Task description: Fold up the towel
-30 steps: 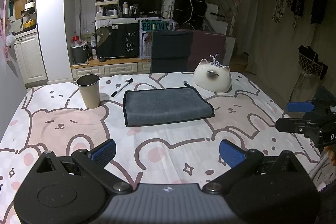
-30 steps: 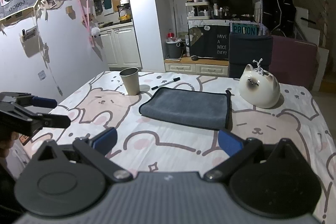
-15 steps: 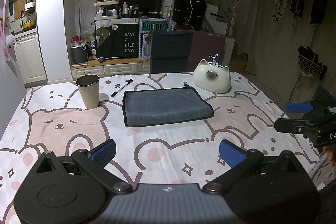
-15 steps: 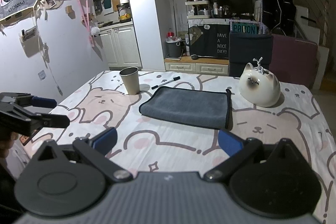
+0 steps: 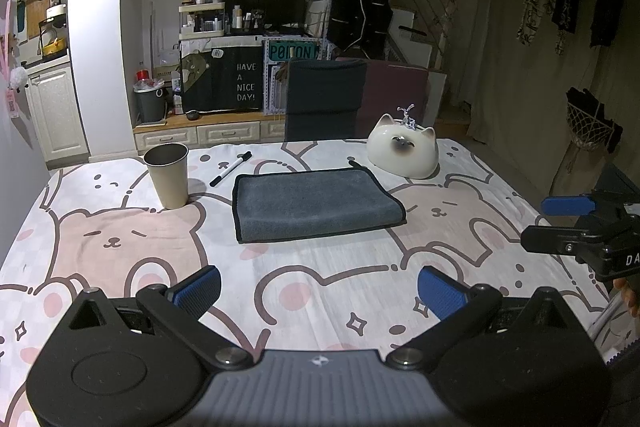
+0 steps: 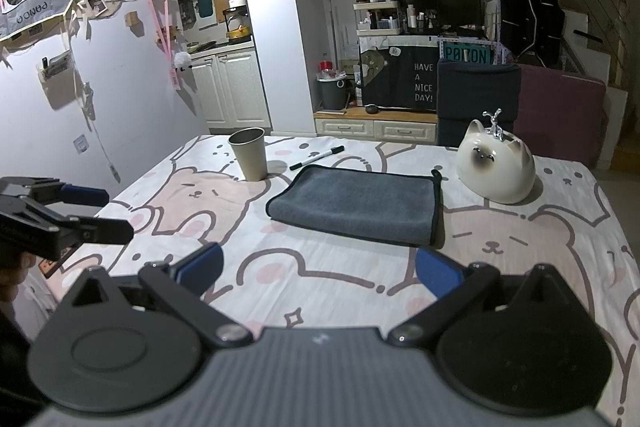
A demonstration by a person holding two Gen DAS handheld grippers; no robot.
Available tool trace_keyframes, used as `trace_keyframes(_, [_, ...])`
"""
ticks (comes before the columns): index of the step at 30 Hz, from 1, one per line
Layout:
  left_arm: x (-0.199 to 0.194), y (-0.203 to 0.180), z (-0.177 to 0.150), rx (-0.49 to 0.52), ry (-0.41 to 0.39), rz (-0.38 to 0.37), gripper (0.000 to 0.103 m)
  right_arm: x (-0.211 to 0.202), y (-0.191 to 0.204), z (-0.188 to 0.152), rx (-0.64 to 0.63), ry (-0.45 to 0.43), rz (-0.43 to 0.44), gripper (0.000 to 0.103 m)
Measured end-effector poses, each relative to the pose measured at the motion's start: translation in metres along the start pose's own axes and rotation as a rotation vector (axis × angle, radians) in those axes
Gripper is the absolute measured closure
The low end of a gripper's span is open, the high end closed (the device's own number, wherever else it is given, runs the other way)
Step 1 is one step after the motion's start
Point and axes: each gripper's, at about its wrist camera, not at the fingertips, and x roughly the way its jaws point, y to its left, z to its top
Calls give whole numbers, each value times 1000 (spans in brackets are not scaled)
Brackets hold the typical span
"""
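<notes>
A dark grey towel (image 5: pixel 314 203) with black trim lies folded flat in the middle of the table; it also shows in the right wrist view (image 6: pixel 356 203). My left gripper (image 5: pixel 318 293) is open and empty, held above the table's near edge, well short of the towel. My right gripper (image 6: pixel 318 273) is open and empty too, also short of the towel. Each gripper shows in the other's view: the right one at the right edge (image 5: pixel 560 227), the left one at the left edge (image 6: pixel 96 213).
A metal cup (image 5: pixel 167 175) and a black marker (image 5: pixel 231 163) sit left of the towel. A white ceramic cat (image 5: pixel 403 151) stands at its far right corner. A bear-print cloth (image 5: pixel 120 243) covers the table. A chair (image 5: pixel 326 99) stands behind.
</notes>
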Motion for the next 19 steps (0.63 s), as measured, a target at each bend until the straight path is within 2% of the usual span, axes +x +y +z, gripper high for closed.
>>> trace_keyframes(19, [-1, -3, 2, 0, -3, 4, 0, 1, 3, -1, 2, 1, 5, 0])
